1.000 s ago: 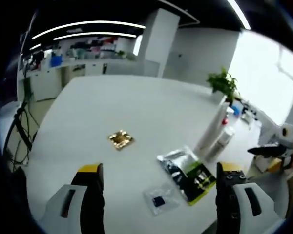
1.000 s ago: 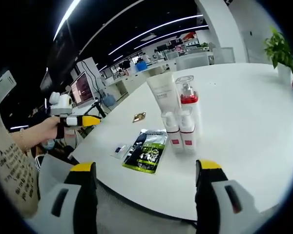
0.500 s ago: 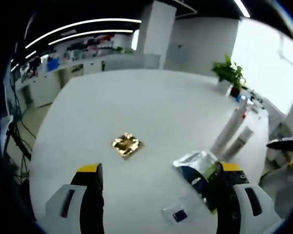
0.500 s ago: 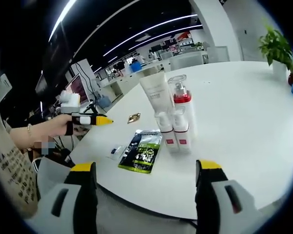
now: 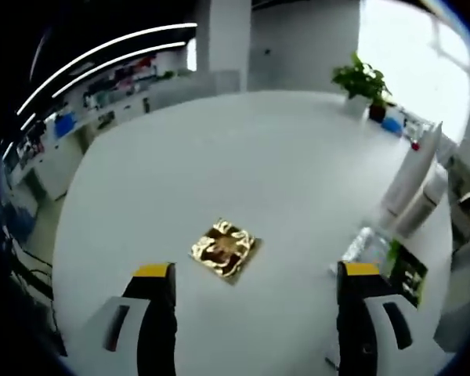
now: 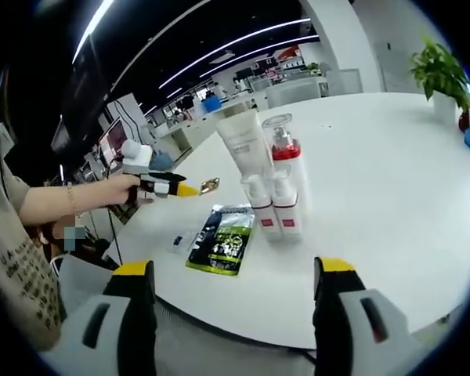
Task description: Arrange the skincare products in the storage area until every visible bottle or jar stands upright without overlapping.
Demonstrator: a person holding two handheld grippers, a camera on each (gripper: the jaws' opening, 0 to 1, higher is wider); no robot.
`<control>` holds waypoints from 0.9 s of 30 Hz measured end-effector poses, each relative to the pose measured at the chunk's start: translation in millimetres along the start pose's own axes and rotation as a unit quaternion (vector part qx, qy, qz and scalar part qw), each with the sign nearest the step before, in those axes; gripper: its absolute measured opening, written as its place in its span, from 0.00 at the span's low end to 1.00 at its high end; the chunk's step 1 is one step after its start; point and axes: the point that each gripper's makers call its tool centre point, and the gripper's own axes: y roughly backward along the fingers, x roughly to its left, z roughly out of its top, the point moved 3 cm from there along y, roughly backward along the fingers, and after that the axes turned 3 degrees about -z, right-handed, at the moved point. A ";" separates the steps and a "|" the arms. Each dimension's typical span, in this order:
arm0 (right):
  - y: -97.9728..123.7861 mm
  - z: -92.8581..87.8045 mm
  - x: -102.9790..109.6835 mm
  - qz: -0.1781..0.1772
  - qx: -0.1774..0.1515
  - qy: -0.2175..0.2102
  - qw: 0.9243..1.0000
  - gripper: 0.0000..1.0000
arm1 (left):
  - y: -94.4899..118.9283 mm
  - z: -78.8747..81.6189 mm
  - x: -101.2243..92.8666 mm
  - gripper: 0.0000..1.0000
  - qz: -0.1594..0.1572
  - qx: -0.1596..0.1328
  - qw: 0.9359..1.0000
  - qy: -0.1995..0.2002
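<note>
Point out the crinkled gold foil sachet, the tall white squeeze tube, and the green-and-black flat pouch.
Crinkled gold foil sachet [image 5: 225, 250], left gripper view, its centre.
Tall white squeeze tube [image 6: 244, 148], right gripper view, mid-body.
Green-and-black flat pouch [image 6: 220, 240], right gripper view, printed face.

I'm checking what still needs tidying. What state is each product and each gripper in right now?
Tube: upright.
Pump bottle: upright, capped.
Two small bottles: upright, side by side.
Green sachet: flat.
Gold sachet: flat, crumpled.
Small packet: flat.
Left gripper: open, empty.
Right gripper: open, empty.
</note>
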 end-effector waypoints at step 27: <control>-3.7 -8.9 -2.4 -0.006 0.037 -0.002 0.999 0.83 | -55.6 -0.3 27.2 0.68 -0.045 0.063 0.995 -0.060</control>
